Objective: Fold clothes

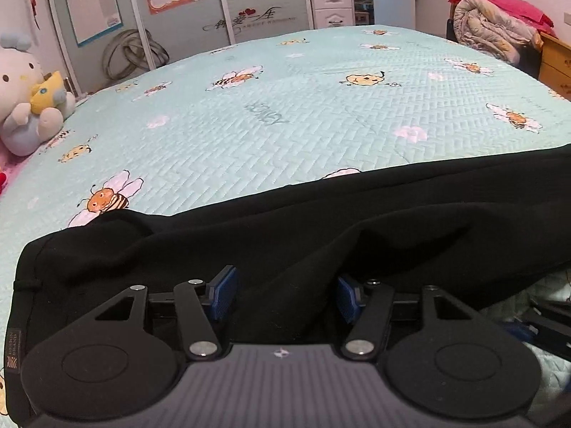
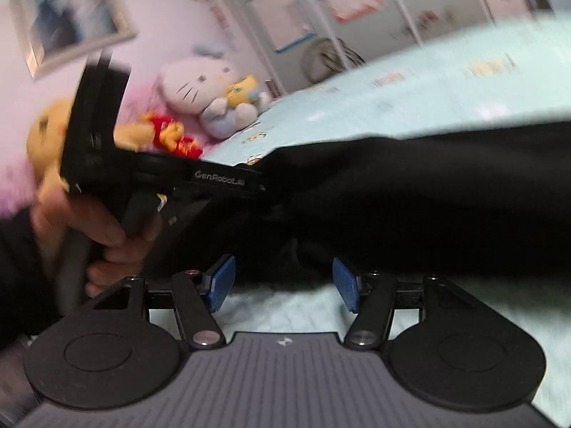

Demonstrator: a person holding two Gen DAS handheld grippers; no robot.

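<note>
A black garment (image 1: 321, 221) lies crumpled across the near part of a bed with a pale green bee-print cover (image 1: 285, 107). A brand label (image 1: 13, 349) shows at its left edge. My left gripper (image 1: 285, 294) is open, its blue pads wide apart, with a fold of the black cloth running between them. In the blurred right wrist view my right gripper (image 2: 282, 283) is also open. The black garment (image 2: 428, 196) bunches just past its tips, over the bed cover (image 2: 285, 306). A person's hand (image 2: 107, 228) holds the left gripper's body (image 2: 214, 178) at the garment's left end.
Plush toys (image 1: 25, 96) sit at the bed's left edge, with a yellow one (image 2: 46, 128) behind the hand. Wardrobe doors (image 1: 178, 10) and white drawers (image 1: 333, 3) stand beyond the bed. A rolled quilt (image 1: 489, 25) and a wooden cabinet (image 1: 556, 60) are at the right.
</note>
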